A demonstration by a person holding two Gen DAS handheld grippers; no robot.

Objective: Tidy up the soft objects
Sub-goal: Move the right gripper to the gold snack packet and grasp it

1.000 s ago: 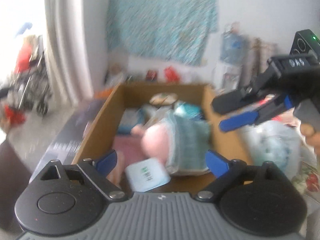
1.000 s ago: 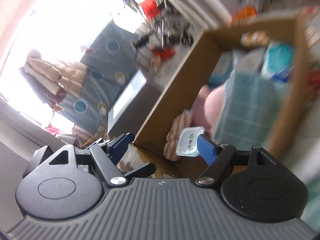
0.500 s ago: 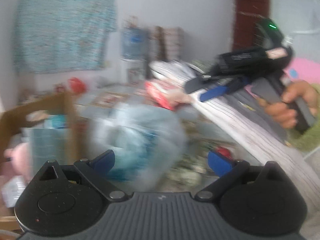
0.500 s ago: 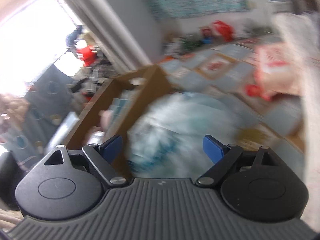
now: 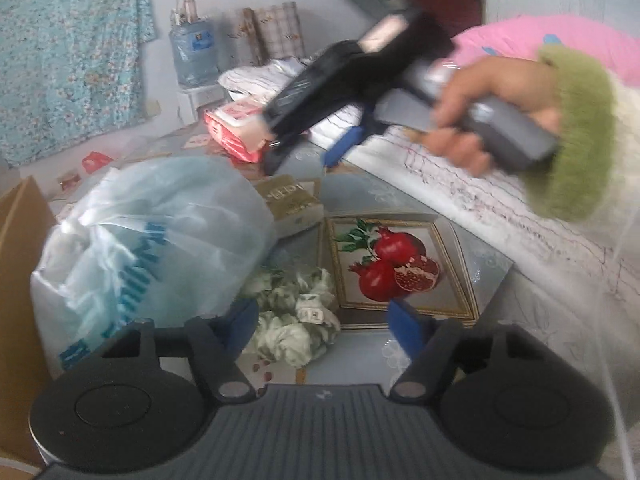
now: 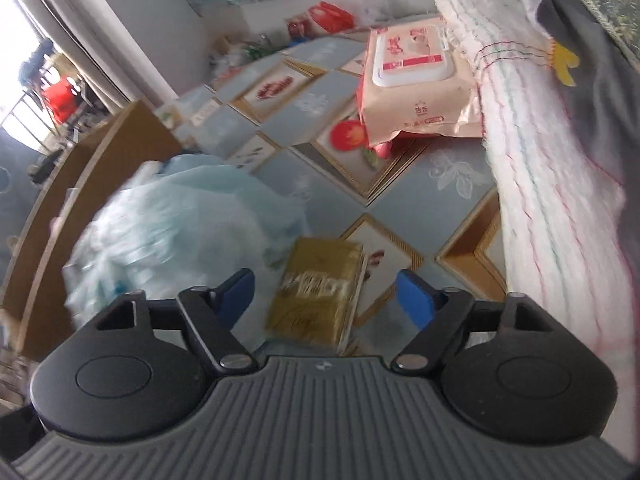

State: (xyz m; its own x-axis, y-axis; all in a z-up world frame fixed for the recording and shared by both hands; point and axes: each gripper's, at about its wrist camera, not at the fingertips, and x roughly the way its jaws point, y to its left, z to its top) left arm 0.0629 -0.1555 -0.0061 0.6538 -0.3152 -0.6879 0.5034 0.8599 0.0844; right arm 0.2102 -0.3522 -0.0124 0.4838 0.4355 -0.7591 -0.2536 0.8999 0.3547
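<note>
Left claw (image 5: 320,318): fingers apart, holding nothing — it hangs low over the crumpled green-and-white cloth (image 5: 294,316) on the floor mat.
Right claw (image 6: 326,294): fingers apart too, empty, aimed down at the gold tissue pack (image 6: 318,294) lying flat on the mat.
Cardboard box (image 6: 96,184): stands at the left with the blue plastic bag (image 5: 148,240) leaning against its wall; its inside is not shown here.
Soft things left out: the cloth bundle just beside the bag, the gold pack near it, and the pink wipes pack (image 6: 412,84) farther off against the folded white blanket (image 6: 532,152) on the bed edge.
Progress: judging from how much lies loose on the mat, the sorting looks far from finished — at least four soft items are outside the box.
Next, likely: each claw seems lined up on its own item, cloth for the left, gold pack for the right; neither touches yet.
Caution: the cloth is loose and may trail when lifted.
</note>
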